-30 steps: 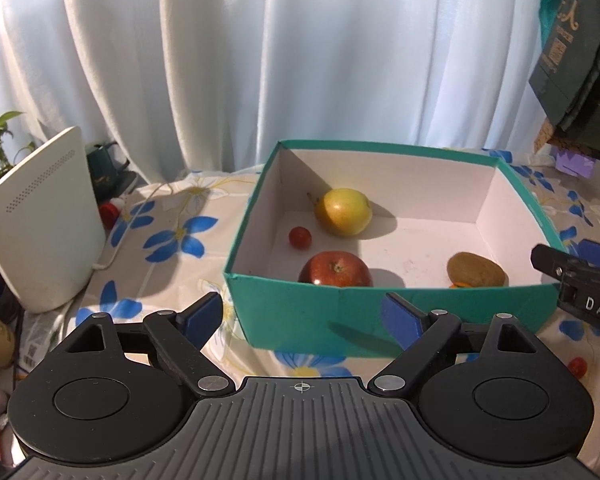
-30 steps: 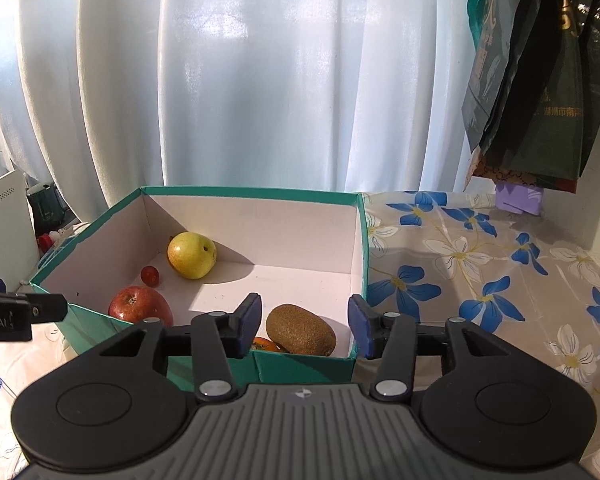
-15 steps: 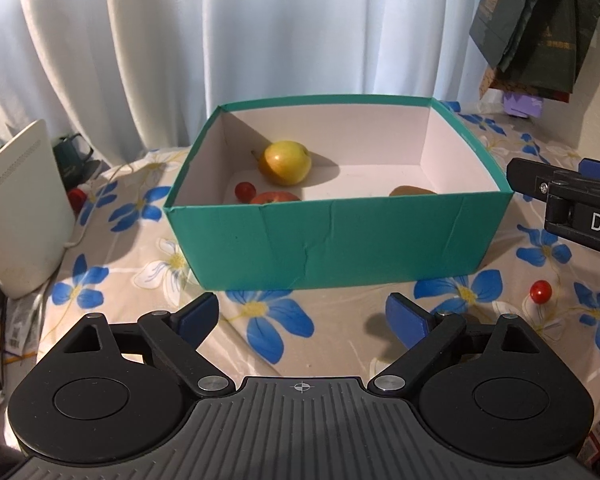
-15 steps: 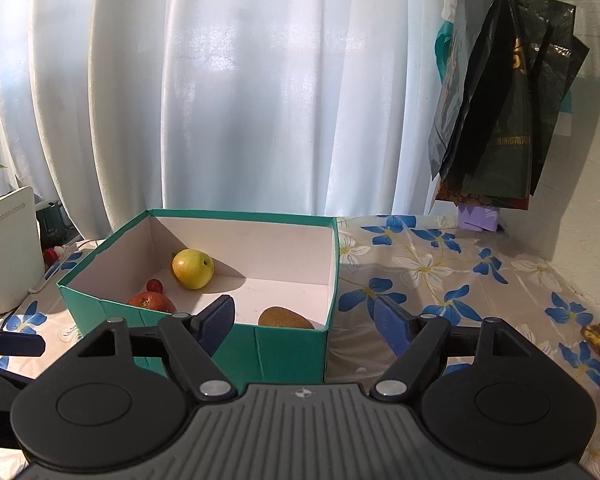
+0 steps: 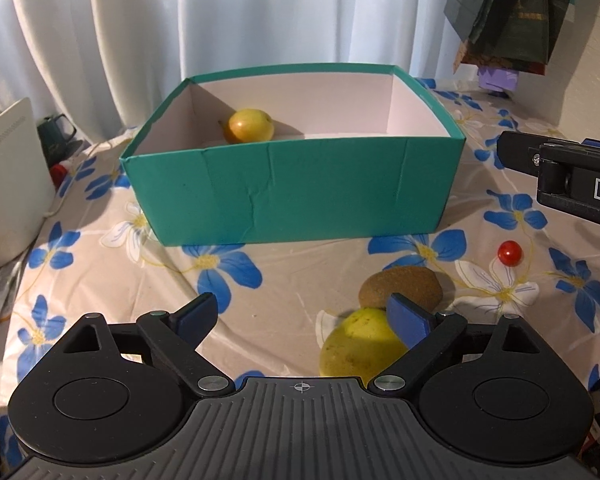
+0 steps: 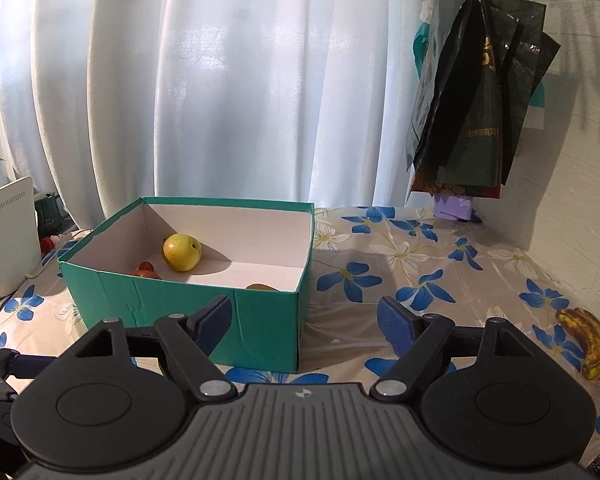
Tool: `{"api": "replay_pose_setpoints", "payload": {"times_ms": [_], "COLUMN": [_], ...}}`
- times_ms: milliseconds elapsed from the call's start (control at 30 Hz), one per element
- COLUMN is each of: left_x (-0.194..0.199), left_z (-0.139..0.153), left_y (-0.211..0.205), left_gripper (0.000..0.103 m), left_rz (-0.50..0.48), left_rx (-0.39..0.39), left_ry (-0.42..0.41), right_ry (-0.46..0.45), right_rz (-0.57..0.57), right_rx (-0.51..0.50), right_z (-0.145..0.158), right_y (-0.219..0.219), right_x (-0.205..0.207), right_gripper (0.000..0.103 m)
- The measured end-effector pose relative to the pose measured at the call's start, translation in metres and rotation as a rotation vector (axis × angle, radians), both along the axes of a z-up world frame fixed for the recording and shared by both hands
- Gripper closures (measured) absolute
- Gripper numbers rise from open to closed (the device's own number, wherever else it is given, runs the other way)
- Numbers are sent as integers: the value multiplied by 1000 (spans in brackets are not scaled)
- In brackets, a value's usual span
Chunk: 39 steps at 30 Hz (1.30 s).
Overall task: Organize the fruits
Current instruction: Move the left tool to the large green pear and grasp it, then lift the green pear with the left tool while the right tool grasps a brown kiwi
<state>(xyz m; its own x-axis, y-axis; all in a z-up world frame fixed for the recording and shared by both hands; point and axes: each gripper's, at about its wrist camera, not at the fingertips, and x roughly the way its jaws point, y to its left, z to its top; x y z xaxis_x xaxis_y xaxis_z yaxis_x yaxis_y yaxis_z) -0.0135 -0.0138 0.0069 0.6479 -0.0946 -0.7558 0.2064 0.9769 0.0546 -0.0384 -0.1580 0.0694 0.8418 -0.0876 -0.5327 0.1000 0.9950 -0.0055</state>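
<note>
A teal box (image 5: 300, 192) stands on the flowered tablecloth, also in the right wrist view (image 6: 180, 304). Inside it lie a yellow pear (image 5: 251, 125) (image 6: 182, 251), a red apple (image 6: 145, 274), a small red tomato (image 6: 146, 266) and a kiwi (image 6: 262, 287). On the cloth in front of the box lie a kiwi (image 5: 400, 285), a yellow fruit (image 5: 360, 346) and a red cherry tomato (image 5: 509, 253). My left gripper (image 5: 304, 318) is open and empty, its right finger over the yellow fruit. My right gripper (image 6: 306, 318) is open and empty, in front of the box's right corner.
A brown-spotted banana bunch (image 6: 592, 346) lies at the right on the cloth. A white device (image 5: 8, 184) and a dark kettle (image 5: 56, 136) stand at the left. Dark bags (image 6: 476, 92) hang at the back right. White curtains close off the back.
Both grippers have drawn back from the box and now sit lower in front of it. The right gripper has opened wider. The kiwi and yellow fruit on the cloth have come into view.
</note>
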Motion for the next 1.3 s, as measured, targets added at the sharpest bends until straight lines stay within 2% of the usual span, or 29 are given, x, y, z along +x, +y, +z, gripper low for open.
{"api": "replay_pose_setpoints", "payload": {"times_ms": [167,333,400,567,800,1067,1300], "left_x": [-6,-11,-12,-11,-12,-8,-8], "left_z": [-11,-17,-19,-28,-29,-28,-18], "left_y": [-7,-21,-25,-32,-34,-27,-17], "left_gripper": [8,11,20,36,36,38,38], "left_rz": [9,-23,-36,-46,-32,-15,36], "left_rx": [-11,-2,-2,0,5,-37,-40], "left_ry": [17,24,33,70,47,51,20], "right_ry": [16,30,34,40,61,88,123], "right_rz": [-5,5,6,10,8,23,21], "right_rx": [15,17,19,19,27,30,28], "right_z": [-8,-13,-15,-17,-23,-33,-47], "right_y": [-10,-15,-17,-21,-26,-28,-32], "right_x": [-8,-10,-10,-10,-10,-7,1], "right_gripper": [22,22,22,22,22,23,23]}}
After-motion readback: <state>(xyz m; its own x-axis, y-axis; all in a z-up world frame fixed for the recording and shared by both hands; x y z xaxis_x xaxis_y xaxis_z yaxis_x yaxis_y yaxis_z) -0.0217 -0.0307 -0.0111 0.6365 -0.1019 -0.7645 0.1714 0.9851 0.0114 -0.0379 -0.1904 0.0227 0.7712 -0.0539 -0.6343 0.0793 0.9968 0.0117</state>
